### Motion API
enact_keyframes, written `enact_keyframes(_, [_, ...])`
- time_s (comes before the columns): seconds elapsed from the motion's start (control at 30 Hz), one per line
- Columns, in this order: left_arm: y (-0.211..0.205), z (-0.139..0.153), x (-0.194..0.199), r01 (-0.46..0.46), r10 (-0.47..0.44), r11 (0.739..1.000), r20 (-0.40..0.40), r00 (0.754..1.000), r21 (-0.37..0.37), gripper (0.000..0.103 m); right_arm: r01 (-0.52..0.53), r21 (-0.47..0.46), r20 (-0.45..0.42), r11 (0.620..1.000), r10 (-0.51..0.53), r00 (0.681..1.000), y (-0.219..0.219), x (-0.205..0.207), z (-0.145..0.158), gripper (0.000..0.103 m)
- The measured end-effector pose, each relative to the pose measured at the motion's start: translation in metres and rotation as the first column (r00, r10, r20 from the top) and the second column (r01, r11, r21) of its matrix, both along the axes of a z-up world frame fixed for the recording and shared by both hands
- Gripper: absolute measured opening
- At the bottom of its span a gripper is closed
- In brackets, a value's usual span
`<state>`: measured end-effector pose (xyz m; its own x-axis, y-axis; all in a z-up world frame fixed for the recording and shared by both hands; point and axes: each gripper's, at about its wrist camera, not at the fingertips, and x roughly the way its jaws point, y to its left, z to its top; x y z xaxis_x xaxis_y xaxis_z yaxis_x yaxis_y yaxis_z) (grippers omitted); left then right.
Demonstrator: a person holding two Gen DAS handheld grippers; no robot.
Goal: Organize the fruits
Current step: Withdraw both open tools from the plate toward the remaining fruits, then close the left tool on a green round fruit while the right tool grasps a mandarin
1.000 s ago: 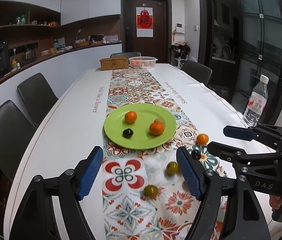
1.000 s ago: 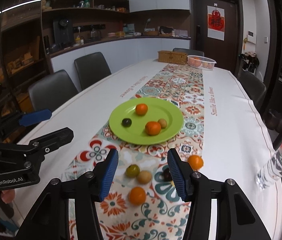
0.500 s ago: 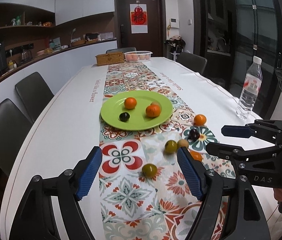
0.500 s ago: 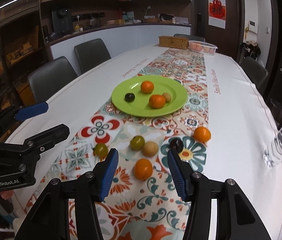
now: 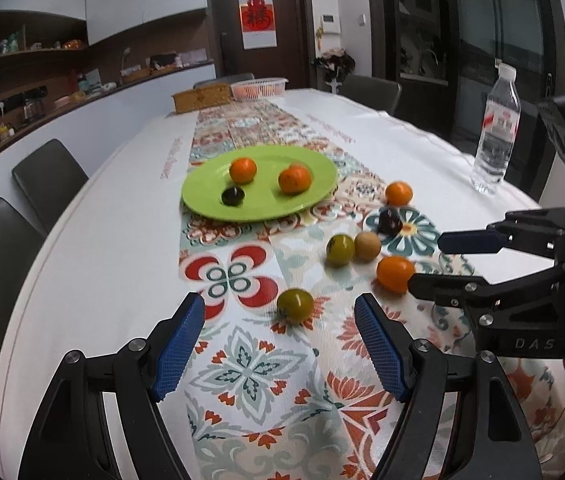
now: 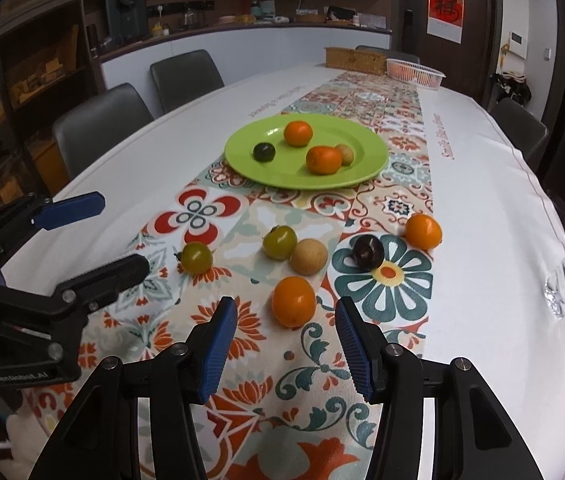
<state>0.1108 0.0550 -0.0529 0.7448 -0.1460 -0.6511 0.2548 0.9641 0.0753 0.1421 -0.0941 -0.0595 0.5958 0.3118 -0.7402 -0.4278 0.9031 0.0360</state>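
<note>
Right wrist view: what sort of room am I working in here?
Most likely a home dining room joined to a kitchen: a long table with a patterned runner, chairs along its side, and a counter with appliances under shelves.

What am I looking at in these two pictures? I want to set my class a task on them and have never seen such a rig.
No robot here: a person holds a two-finger gripper in each hand, each with a camera looking along its blue-padded fingers.

The left gripper appears at the bottom of its own picture, the right gripper likewise in its own; each also shows at the side of the other's view.

On the table's patterned runner a green plate holds four fruits. Six more lie loose in front of it, among them a green fruit ahead of the left gripper and an orange fruit ahead of the right. A water bottle stands aside.

Both grippers are open and hold nothing.
</note>
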Motion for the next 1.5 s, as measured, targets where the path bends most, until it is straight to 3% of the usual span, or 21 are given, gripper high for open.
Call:
enact_keyframes(0.33, [-0.002,-0.026,0.025,0.022,-0.023,1.0,-0.099,0.995,-0.011,0.068,0.002,-0.006,-0.059,1.0,-0.002,0.998,0.003,0.016,-0.021,0.052])
enact_keyframes(0.6, [-0.006,-0.032,0.041,0.044,-0.05,0.998,-0.152,0.987,-0.044,0.053,-0.003,0.01,-0.084,1.0,0.004,0.996,0.005,0.025,-0.028,0.046])
enact_keyframes(0.93, [-0.007,-0.038,0.052,0.029,-0.046,0.996,-0.204,0.978,-0.085,0.028,-0.025,0.008,-0.083,1.0,0.026,0.996,0.01,0.032,-0.03,0.039])
enact_keyframes(1.03, [-0.005,-0.038,0.053,0.024,-0.043,0.995,-0.208,0.977,-0.097,0.028,-0.028,0.004,-0.084,1.0,0.028,0.996,0.011,0.034,-0.031,0.031])
enact_keyframes(1.5, [-0.005,-0.013,0.035,0.003,-0.019,0.994,-0.148,0.989,-0.106,0.027,-0.039,0.028,-0.04,0.999,0.04,0.998,0.008,0.022,-0.013,0.031])
